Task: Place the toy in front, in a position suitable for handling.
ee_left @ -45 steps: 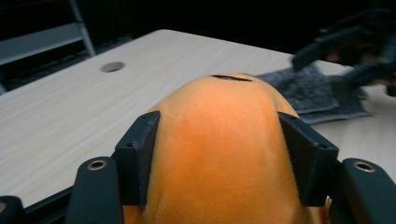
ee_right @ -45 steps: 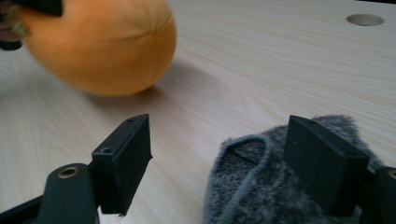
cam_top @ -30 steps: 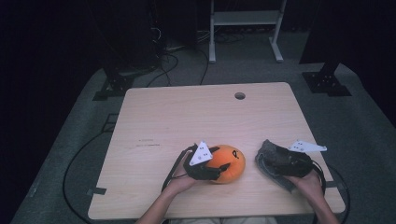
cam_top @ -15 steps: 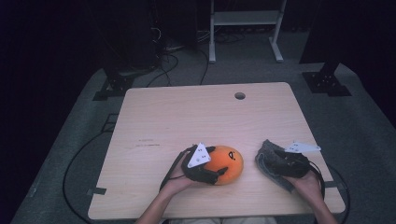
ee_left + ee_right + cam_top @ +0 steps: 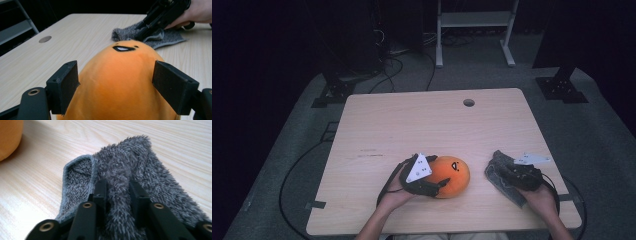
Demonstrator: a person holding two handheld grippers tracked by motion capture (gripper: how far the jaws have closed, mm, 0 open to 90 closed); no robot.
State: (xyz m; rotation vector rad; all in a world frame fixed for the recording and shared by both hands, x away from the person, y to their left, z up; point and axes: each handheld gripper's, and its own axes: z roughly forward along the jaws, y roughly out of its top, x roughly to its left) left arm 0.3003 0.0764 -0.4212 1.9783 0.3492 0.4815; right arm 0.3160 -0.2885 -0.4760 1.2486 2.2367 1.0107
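Observation:
An orange plush toy [image 5: 454,172] with a small face lies on the wooden table [image 5: 427,125] near its front edge. My left gripper [image 5: 439,171] comes at it from the left. In the left gripper view its two pads [image 5: 66,85] press on either side of the plush toy [image 5: 120,80]. A grey fuzzy cloth [image 5: 498,164] lies at the front right. My right gripper [image 5: 508,172] rests on the cloth. In the right gripper view that gripper [image 5: 117,188] is shut on a raised fold of the cloth [image 5: 150,177].
A round cable hole [image 5: 468,102] sits near the table's far edge. Cables and stand feet [image 5: 562,87] lie on the dark floor around the table. The plush toy's edge [image 5: 8,137] shows left of the cloth. Bare wood stretches behind both objects.
Both grippers have crept slightly to the left. The plush toy and the cloth have stayed about where they were.

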